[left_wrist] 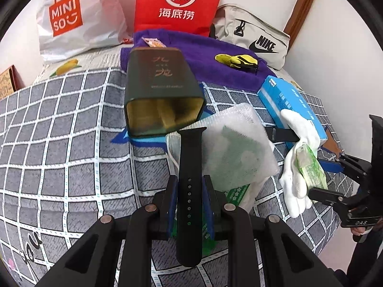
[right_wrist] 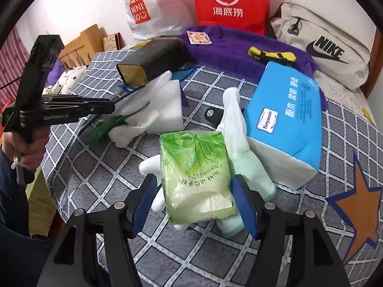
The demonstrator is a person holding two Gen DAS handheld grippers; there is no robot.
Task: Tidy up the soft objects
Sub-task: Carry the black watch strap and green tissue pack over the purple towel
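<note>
Right wrist view: largest soft item is the blue tissue pack [right_wrist: 284, 117], ahead and right of the right gripper [right_wrist: 195, 203]. Bulky but likely light and squashy; I'd pinch it across the short edge, since the film looks slippery. Next, the white glove [right_wrist: 239, 129] lies under and behind the green tissue packet [right_wrist: 196, 174]. It's limp and would drape, so grab a bunched fold. The green packet sits between the right jaws, which stand apart; the right pad looks near or at its edge, the left pad has a gap, so no clamp. It looks soft and crinkly; take it mid-body, across the width. Smallest: the black watch strap [left_wrist: 189, 191], clamped in the left gripper [left_wrist: 189, 198], sticking out forward toward the open dark tin [left_wrist: 162, 95] straight ahead. Rubbery, flexible, probably grippy; the present mid-length hold looks fine.
</note>
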